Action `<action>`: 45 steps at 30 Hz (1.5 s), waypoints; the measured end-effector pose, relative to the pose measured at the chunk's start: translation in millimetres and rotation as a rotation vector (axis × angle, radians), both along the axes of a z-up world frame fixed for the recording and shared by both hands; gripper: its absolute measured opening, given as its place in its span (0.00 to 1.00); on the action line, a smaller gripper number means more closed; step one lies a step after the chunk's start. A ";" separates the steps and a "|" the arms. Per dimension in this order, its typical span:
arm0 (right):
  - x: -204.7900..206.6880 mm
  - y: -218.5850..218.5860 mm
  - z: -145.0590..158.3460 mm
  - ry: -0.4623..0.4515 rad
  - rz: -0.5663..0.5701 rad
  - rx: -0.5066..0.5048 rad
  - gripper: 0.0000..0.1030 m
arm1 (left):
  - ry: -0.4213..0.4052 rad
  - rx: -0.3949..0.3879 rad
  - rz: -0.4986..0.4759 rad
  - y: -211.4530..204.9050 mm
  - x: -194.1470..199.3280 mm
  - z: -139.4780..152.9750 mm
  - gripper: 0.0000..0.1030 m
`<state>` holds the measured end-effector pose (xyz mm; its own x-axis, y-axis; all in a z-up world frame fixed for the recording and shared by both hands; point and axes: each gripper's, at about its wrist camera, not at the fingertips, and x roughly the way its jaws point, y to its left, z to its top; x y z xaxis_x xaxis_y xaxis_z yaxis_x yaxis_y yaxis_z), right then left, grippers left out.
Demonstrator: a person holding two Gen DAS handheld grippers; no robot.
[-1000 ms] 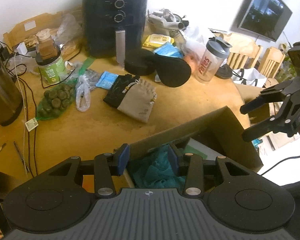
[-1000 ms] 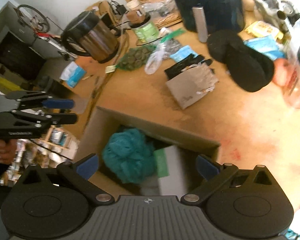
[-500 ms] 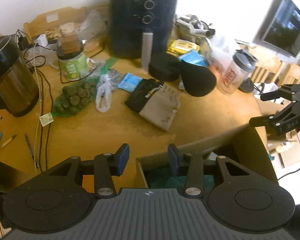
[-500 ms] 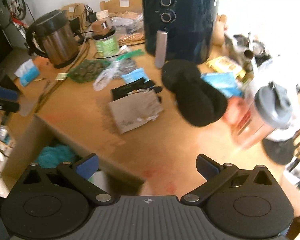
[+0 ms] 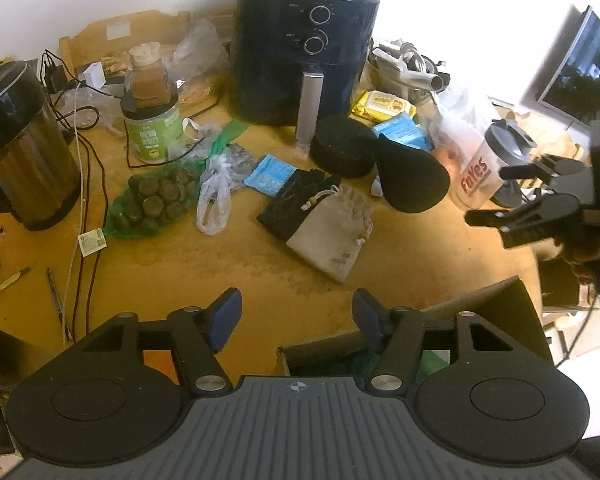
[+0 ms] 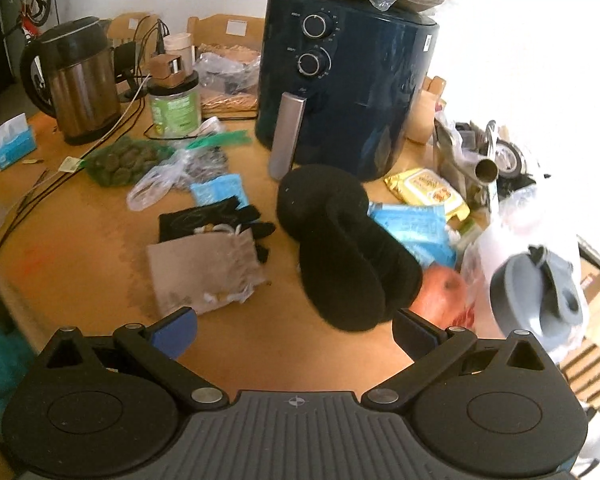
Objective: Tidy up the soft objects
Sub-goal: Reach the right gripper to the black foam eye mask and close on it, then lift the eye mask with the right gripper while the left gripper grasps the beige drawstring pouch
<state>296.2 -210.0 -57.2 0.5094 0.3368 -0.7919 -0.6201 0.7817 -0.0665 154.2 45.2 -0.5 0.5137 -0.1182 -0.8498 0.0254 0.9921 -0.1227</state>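
Observation:
A beige drawstring pouch (image 5: 332,236) (image 6: 204,268) lies on the wooden table, partly over a black cloth pouch (image 5: 288,200) (image 6: 204,216). Right of them sits a black neck pillow (image 5: 380,160) (image 6: 340,248). A cardboard box (image 5: 480,308) stands below the table's near edge with a teal fluffy thing (image 5: 352,360) (image 6: 0,360) inside. My left gripper (image 5: 296,316) hovers over the table edge by the box, its jaws opening with nothing between them. My right gripper (image 6: 295,332) (image 5: 486,194) stands wide open and empty, just short of the pillow.
A dark air fryer (image 6: 340,92) stands at the back, with a kettle (image 5: 20,160), a green-labelled jar (image 5: 152,120) and cables on the left. A net of green discs (image 5: 152,200), plastic bags, blue packets, an apple (image 6: 440,292) and a shaker bottle (image 5: 484,168) crowd the table.
The left gripper's jaws have widened, and its view has shifted from the box onto the table. The right gripper swung from over the box to the table, near the black pillow.

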 end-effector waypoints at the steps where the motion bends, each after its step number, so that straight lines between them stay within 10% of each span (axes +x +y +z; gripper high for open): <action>1: 5.1 1.8 -2.3 -0.008 0.005 -0.001 1.00 | 0.000 -0.002 0.001 0.2 1.0 -0.2 0.59; 20: 79.8 31.3 -67.2 -0.061 0.072 -0.050 0.99 | 0.014 -0.010 0.101 15.6 -5.6 -0.1 0.59; 26: 103.5 34.6 -89.0 0.002 0.067 -0.076 0.72 | 0.019 -0.010 0.137 19.4 -14.5 0.9 0.59; 33: 105.7 38.0 -95.8 0.081 0.100 -0.082 0.14 | 0.026 -0.005 0.168 23.8 -20.0 0.2 0.59; 45: 79.5 29.7 -48.9 0.030 0.118 0.013 0.12 | 0.005 0.001 0.139 21.6 -10.0 2.9 0.59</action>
<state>375.7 -180.3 -106.1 0.4416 0.4035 -0.8013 -0.7095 0.7038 -0.0366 144.2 66.8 2.4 0.5210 -0.0453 -0.8524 -0.1129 0.9862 -0.1214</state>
